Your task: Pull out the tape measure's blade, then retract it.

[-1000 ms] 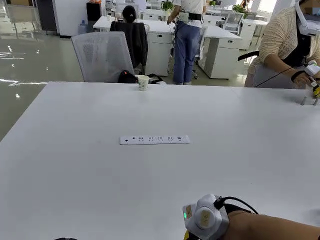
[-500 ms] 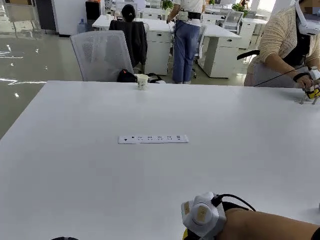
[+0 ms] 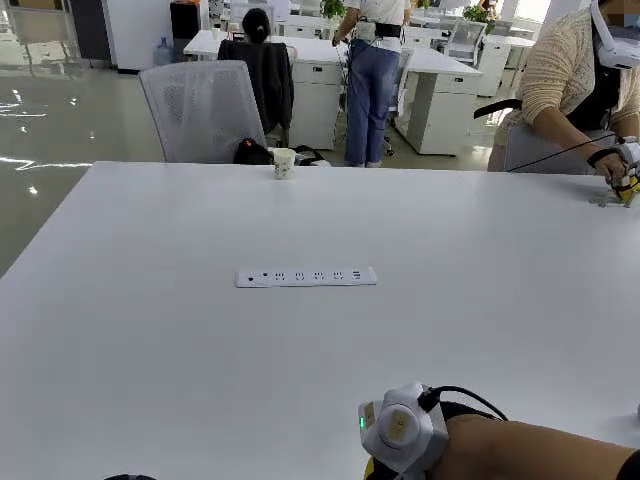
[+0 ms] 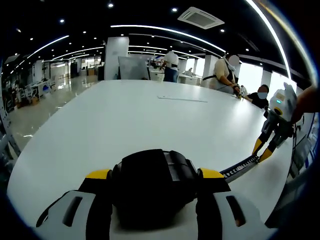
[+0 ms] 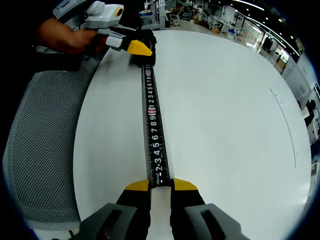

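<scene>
My left gripper (image 4: 155,175) is shut on the tape measure's black case (image 4: 152,187), which rests low over the white table (image 4: 140,115). The black blade (image 4: 240,167) runs from the case to the right, where my right gripper (image 4: 262,150) pinches its end. In the right gripper view the blade (image 5: 151,125) lies flat along the table, its white numerals readable. My right gripper (image 5: 160,185) is shut on the blade's tip. At the far end the left gripper (image 5: 137,47) holds the case (image 5: 149,42). A forearm (image 3: 540,450) shows at the bottom of the head view.
A white power strip (image 3: 306,277) lies mid-table and a paper cup (image 3: 284,162) stands at the far edge. Another person (image 3: 575,90) works with grippers at the far right corner. A grey mesh chair (image 5: 40,140) stands by the near table edge.
The gripper at the bottom of the head view has crept slightly to the left. The other person's hand at the far right has shifted a little.
</scene>
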`<state>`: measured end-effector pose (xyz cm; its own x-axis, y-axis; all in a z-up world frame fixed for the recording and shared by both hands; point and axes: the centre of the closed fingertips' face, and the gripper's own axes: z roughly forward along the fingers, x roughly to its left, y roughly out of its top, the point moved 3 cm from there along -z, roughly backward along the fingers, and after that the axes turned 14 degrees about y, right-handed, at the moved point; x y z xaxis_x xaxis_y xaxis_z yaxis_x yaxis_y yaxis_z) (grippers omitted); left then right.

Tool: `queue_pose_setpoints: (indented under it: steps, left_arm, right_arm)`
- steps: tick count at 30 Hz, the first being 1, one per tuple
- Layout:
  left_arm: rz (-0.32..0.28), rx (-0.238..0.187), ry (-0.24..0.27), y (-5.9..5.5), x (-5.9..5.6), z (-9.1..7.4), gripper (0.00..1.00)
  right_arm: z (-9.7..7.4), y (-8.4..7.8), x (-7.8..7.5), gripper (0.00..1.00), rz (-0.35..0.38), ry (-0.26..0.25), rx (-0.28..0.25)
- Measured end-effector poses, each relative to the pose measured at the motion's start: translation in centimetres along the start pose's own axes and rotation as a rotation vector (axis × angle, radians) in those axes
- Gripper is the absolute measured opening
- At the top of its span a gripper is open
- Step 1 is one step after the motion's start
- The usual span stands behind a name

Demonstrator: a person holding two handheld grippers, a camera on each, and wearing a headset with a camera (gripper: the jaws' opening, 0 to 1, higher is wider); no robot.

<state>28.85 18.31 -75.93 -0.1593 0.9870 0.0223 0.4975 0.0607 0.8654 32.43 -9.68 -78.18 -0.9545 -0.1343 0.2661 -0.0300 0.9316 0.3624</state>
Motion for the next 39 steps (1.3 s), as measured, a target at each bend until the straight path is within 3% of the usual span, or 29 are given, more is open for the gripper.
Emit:
queue_pose_setpoints:
  steps: [7, 13, 16, 39]
  left_arm:
    - [0.002, 0.002, -0.003, -0.02, -0.04, -0.08, 0.63]
    - [0.005, -0.002, -0.005, -0.09, -0.08, -0.20, 0.63]
    - [0.009, -0.008, -0.007, -0.03, -0.12, -0.13, 0.63]
    - [0.003, -0.005, -0.011, -0.01, -0.13, 0.07, 0.63]
  right_arm:
    - [0.03, 0.00, 0.01, 0.11, 0.016, 0.001, -0.017]
    - [0.18, 0.09, 0.08, 0.11, -0.021, 0.007, 0.001]
    - [0.17, 0.05, 0.05, 0.11, 0.000, 0.013, -0.016]
    - [0.44, 0.65, 0.07, 0.11, -0.018, 0.016, -0.002]
